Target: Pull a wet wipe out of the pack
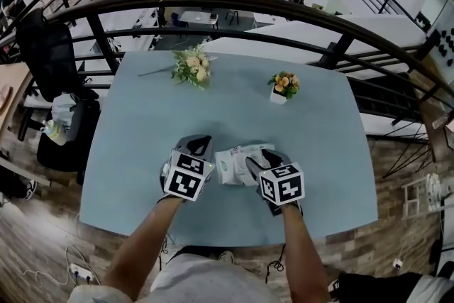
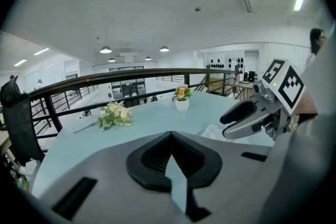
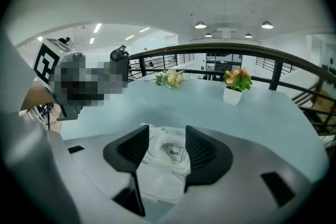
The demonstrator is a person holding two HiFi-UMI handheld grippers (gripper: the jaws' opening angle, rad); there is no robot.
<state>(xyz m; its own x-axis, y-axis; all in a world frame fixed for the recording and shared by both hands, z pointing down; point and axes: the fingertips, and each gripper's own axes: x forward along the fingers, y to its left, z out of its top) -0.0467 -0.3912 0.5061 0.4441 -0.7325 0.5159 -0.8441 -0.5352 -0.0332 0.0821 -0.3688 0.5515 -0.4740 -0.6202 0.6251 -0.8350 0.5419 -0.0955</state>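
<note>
the right tongs (image 3: 167, 131) hang apart over the wipe pack (image 3: 164, 173) on the surface (image 1: 213, 110), the left tongs (image 2: 171, 134) are together and empty beside it, so i'd judge the next move is lowering and pinching the flap.

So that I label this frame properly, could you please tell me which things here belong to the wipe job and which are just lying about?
For the job: wet wipe pack; right claw, open over it; left claw, shut and empty.

Lying about: bouquet on the table; potted flowers; black chair beside the table.
</note>
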